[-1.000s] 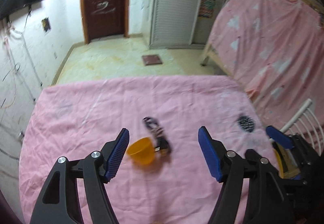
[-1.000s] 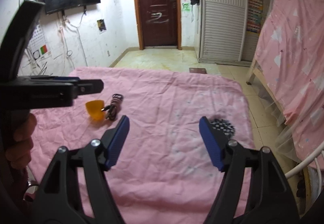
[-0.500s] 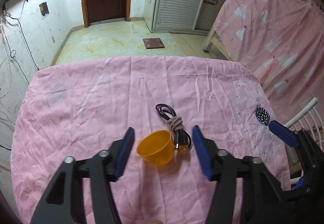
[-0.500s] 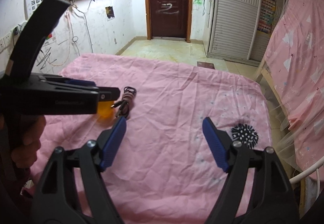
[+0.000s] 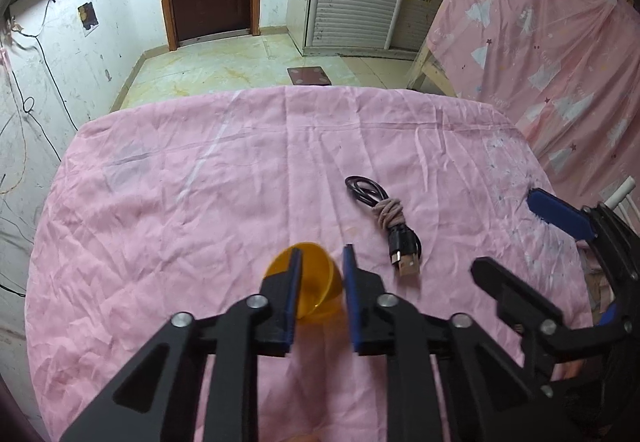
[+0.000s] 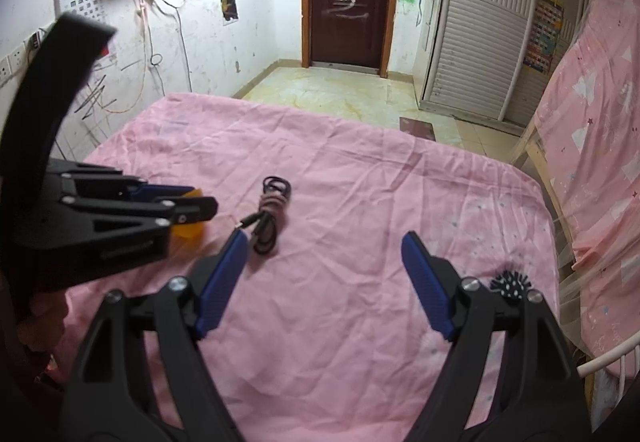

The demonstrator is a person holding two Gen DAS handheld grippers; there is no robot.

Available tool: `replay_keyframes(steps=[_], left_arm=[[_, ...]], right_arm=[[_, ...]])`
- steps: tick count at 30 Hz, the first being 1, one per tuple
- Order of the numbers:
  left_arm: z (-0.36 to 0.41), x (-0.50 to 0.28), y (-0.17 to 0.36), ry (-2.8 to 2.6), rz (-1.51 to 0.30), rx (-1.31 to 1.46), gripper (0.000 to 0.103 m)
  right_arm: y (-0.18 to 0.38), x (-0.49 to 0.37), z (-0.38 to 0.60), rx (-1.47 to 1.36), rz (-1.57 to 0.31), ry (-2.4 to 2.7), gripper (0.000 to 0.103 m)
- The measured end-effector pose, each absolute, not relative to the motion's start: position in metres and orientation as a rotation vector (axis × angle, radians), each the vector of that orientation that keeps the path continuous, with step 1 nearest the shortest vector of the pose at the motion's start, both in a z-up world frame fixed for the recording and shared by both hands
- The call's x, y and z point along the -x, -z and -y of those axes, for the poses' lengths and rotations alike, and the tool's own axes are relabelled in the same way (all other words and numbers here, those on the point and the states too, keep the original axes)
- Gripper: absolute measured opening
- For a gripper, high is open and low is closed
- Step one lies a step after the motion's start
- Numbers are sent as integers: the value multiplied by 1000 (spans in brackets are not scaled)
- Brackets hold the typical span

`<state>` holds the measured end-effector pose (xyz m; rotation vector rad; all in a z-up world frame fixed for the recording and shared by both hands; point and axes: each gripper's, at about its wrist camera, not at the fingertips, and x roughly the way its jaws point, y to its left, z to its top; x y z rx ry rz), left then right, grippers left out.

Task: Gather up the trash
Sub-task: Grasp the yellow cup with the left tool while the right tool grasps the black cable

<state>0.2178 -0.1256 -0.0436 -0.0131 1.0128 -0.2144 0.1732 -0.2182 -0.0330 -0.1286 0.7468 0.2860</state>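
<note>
An orange plastic cup (image 5: 316, 284) lies tipped on its side on the pink sheet (image 5: 200, 202) that covers the surface; nothing can be seen inside it. The left gripper (image 5: 320, 274) has its blue fingers (image 5: 294, 290) closing on the cup, one pad on either side of its wall, pinching it. Just to the right of the cup lies a bundled black USB cable (image 5: 390, 226), tied with a tan band, apart from the cup and touching no gripper. The right gripper (image 6: 324, 274) hovers over the sheet to the right of the cup, its fingers (image 6: 224, 278) spread wide and opening, with nothing between them. Further right of the cup sits a small black spiky ball (image 6: 510, 284).
</note>
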Motion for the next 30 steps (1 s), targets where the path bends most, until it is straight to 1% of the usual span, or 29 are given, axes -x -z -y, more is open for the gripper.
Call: replay_keyframes(steps=[8,9,10,13,19,20,22,23,25,27,30], left_arm=[[102,-212,31,193,-968,58,8],[97,-211,29,187,-962,68,8],[94,-212,28,182,-959,73,8],[83,-213,25,174,-955,93,8],[74,-215,27,179,-958,106,8],[74,-215,28,181,-958,107,8],[74,-216,30,185,-961,110,8],[74,-216,31,187,-962,110,8],[73,-216,32,189,-963,113,8],[72,-215,32,188,-962,116,8],[71,-214,31,185,-958,119,8]], right_arm=[[41,-192,191,153,-798,-340,80],[44,-193,187,163,-805,-343,74],[46,-195,183,172,-813,-344,65],[54,-203,173,192,-845,-351,60],[63,-215,164,184,-882,-377,58],[64,-216,163,188,-888,-372,56],[67,-219,161,181,-899,-376,45],[67,-219,162,170,-897,-379,43],[66,-220,161,172,-896,-375,31],[66,-221,162,170,-897,-376,26],[64,-221,163,170,-894,-371,25]])
